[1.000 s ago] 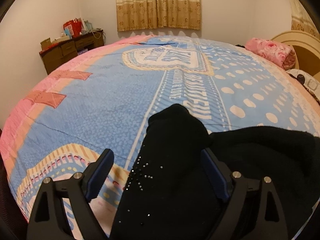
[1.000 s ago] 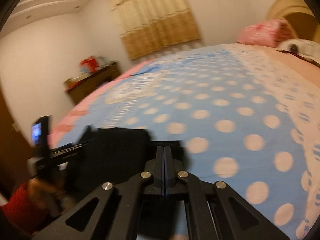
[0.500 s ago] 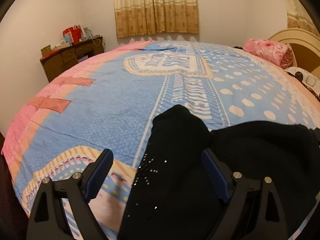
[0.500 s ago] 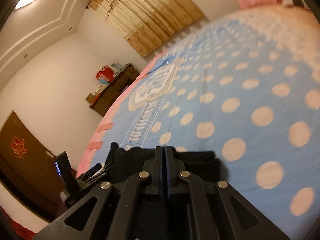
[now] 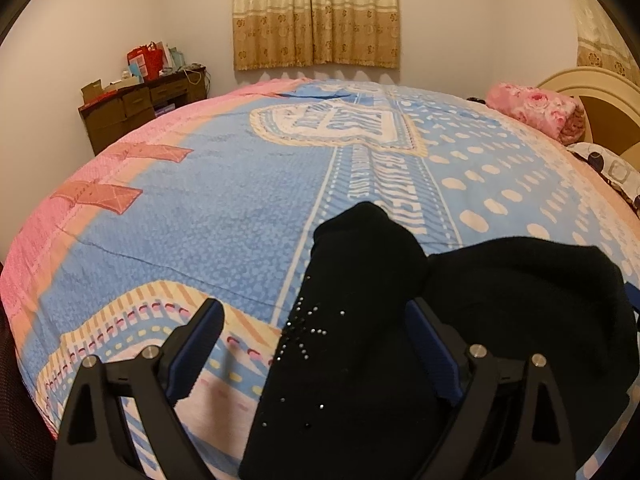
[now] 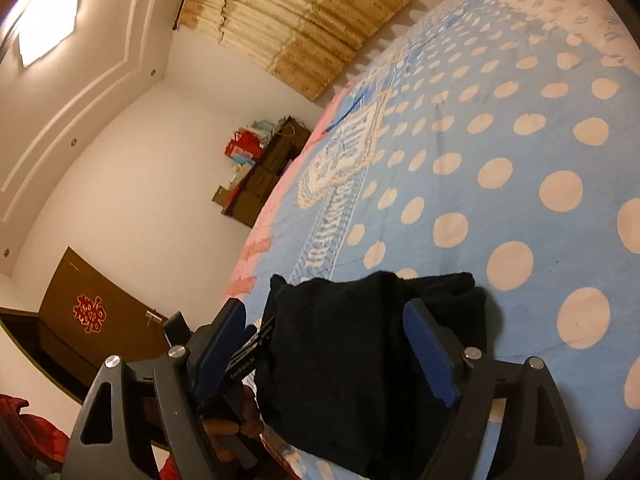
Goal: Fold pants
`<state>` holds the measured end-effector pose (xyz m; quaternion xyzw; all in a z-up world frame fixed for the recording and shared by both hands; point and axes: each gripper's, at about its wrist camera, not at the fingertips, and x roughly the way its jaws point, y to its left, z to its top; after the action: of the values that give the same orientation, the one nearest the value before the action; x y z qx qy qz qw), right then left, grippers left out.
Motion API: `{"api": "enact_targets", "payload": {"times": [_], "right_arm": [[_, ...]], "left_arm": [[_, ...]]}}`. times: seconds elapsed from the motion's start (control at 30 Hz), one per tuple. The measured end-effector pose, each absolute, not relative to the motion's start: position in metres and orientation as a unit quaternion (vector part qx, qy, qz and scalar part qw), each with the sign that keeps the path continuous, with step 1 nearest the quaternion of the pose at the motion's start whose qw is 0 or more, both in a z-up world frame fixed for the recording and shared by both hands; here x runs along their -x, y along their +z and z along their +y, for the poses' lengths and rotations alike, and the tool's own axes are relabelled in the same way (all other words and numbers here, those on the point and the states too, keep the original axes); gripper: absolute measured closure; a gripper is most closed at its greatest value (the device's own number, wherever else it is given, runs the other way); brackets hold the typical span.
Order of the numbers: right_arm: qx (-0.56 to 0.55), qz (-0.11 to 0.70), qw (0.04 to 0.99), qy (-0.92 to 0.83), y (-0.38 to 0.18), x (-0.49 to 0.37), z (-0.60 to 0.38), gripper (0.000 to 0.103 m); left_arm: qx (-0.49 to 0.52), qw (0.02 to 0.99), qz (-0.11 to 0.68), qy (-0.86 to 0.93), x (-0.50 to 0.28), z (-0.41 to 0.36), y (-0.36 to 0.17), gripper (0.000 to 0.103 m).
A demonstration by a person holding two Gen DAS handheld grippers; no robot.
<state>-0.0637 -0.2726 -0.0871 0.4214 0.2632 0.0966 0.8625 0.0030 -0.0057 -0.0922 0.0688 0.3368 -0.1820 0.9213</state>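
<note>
Black pants (image 5: 352, 320) with small rhinestones lie bunched on the blue dotted bedspread (image 5: 200, 220) at its near edge. My left gripper (image 5: 316, 340) is open, its blue pads wide apart. One pant fold rises between them, and the left pad is clear of the cloth. In the right wrist view the pants (image 6: 340, 360) sit between the fingers of my right gripper (image 6: 326, 316). Its jaws are opening and do not squeeze the cloth. Part of the left gripper and a hand (image 6: 224, 424) show behind its left finger.
A pink floral pillow (image 5: 536, 114) and a cream headboard (image 5: 600, 92) are at the far right. A cluttered brown desk (image 5: 136, 108) stands against the far left wall under curtains (image 5: 316, 12). A brown door (image 6: 92, 320) is at the left.
My right gripper has gone from shut to wide open and has rolled, so its view tilts. The black cloth now lies between its fingers. The left gripper and the fold hardly moved.
</note>
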Motion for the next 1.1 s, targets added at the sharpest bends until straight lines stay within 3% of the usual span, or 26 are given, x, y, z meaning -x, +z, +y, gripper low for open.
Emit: {"api": "enact_targets", "payload": {"times": [0.27,0.3,0.37,0.43,0.47,0.67,0.87,1.1], "right_arm": [[-0.331,0.311,0.887,0.082,-0.09,0.014,-0.265,0.026],[-0.299,0.33,0.892,0.078,-0.093,0.006,-0.257,0.039],[-0.232,0.354,0.904,0.065,-0.092,0.005,-0.243,0.055],[-0.198,0.342,0.917,0.059,-0.083,0.018,-0.235,0.087],[-0.191,0.336,0.921,0.054,-0.08,0.023,-0.233,0.098],[-0.104,0.3,0.947,-0.039,-0.05,0.07,-0.227,0.098],[0.011,0.323,0.94,-0.112,-0.079,0.048,-0.215,0.098],[-0.07,0.33,0.935,-0.111,-0.091,0.034,-0.248,0.098]], "left_arm": [[-0.068,0.921,0.338,-0.179,-0.003,-0.003,-0.092,0.009],[-0.069,0.922,0.338,-0.179,-0.002,-0.004,-0.092,0.009],[-0.071,0.922,0.336,-0.18,-0.002,-0.004,-0.093,0.009],[-0.072,0.922,0.335,-0.179,-0.003,-0.005,-0.093,0.009],[-0.074,0.923,0.334,-0.178,-0.003,-0.005,-0.093,0.009],[-0.077,0.924,0.332,-0.176,-0.001,-0.012,-0.092,0.003],[-0.092,0.925,0.332,-0.159,0.002,-0.019,-0.093,0.003],[-0.112,0.932,0.313,-0.145,0.004,-0.009,-0.078,0.002]]}}
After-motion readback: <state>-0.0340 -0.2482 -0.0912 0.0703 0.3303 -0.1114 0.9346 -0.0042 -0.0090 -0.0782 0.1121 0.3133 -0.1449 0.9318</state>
